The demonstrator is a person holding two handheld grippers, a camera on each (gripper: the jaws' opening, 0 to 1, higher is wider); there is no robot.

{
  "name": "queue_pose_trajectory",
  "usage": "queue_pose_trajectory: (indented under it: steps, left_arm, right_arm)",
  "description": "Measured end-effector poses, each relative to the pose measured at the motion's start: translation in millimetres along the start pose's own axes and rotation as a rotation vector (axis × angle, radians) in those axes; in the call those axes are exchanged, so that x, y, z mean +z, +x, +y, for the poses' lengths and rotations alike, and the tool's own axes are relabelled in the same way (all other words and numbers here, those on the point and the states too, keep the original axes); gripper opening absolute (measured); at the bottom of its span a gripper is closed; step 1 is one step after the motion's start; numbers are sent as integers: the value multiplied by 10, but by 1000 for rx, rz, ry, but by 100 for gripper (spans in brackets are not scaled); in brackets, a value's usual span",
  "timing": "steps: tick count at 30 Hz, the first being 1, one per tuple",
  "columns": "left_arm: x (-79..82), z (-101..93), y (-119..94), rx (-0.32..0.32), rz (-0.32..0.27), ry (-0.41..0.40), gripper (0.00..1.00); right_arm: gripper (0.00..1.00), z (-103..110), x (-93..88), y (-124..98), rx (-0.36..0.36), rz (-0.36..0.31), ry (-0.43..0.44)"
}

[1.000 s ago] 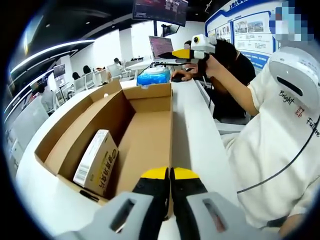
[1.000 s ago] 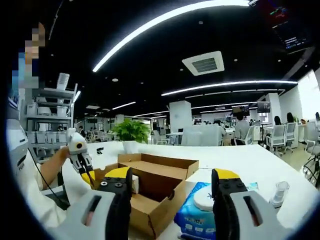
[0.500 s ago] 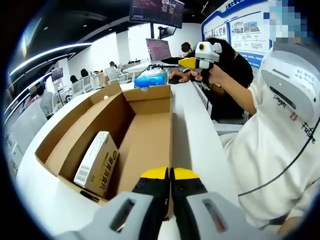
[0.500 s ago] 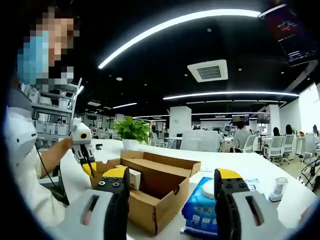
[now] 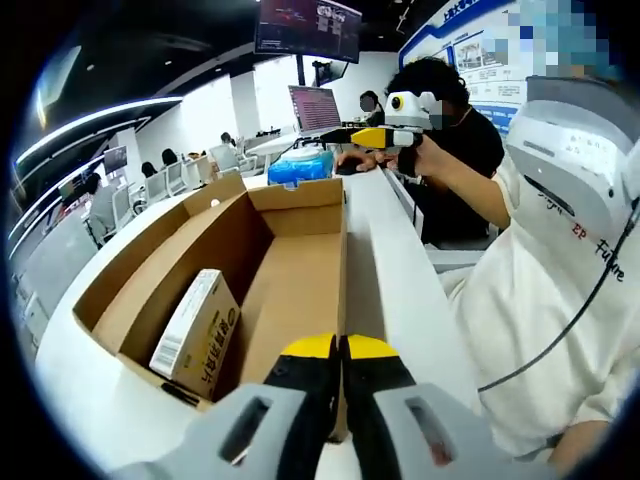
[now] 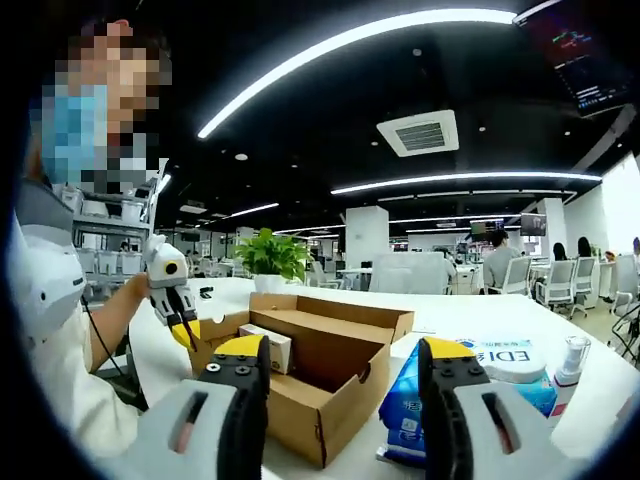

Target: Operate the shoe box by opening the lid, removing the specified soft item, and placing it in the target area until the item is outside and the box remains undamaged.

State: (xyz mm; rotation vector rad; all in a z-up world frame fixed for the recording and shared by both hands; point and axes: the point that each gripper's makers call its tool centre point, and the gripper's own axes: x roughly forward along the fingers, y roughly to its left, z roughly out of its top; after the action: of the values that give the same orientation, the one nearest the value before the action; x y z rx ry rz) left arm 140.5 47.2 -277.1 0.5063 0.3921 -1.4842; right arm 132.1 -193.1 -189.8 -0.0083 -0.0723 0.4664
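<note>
Right now my left gripper (image 5: 338, 352) sits at six o'clock in the left gripper view, its yellow-tipped jaws pressed together on the near end wall of the open shoe box (image 5: 300, 265); the cardboard edge runs right under the tips. The box lies open on the white table (image 5: 400, 270), its flaps spread outward. Inside it, at about eight o'clock from the centre of that view, a small white carton (image 5: 192, 332) with a barcode label leans against the left wall, tilted on its long edge.

Beyond the far end of the box, toward twelve o'clock, a blue pack of wet wipes (image 5: 300, 168) rests on the table. My right gripper (image 5: 362, 136) shows at one o'clock there, held in my hand above the table's far end, yellow tips pointing toward the wipes.

In the right gripper view my right gripper (image 6: 342, 362) has its jaws wide apart, with nothing between them. The shoe box (image 6: 320, 370) sits between and behind the jaws at six o'clock, the white carton (image 6: 268, 345) visible inside near its left end. The wet wipes (image 6: 470, 385) lie just beside the box on its right, at four o'clock, partly behind my right jaw. A small clear bottle (image 6: 570, 358) stands near the wipes at three o'clock. My left gripper (image 6: 184, 333) shows at nine o'clock, its tips at the box's end.
</note>
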Motion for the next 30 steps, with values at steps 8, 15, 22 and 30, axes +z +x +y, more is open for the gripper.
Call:
queue_pose_trajectory:
  steps: [8, 15, 22, 30]
  left_arm:
    - [-6, 8, 16, -13, 26, -29, 1]
    - [-5, 22, 13, 21, 13, -32, 1]
    - [1, 9, 21, 22, 11, -24, 1]
    - [10, 10, 28, 13, 11, -43, 1]
  right_arm:
    - [48, 11, 73, 91, -3, 29, -78]
    - [46, 105, 146, 356, 80, 128, -138]
    - [38, 229, 69, 592, 135, 242, -316]
    - [36, 461, 119, 936, 271, 316, -422]
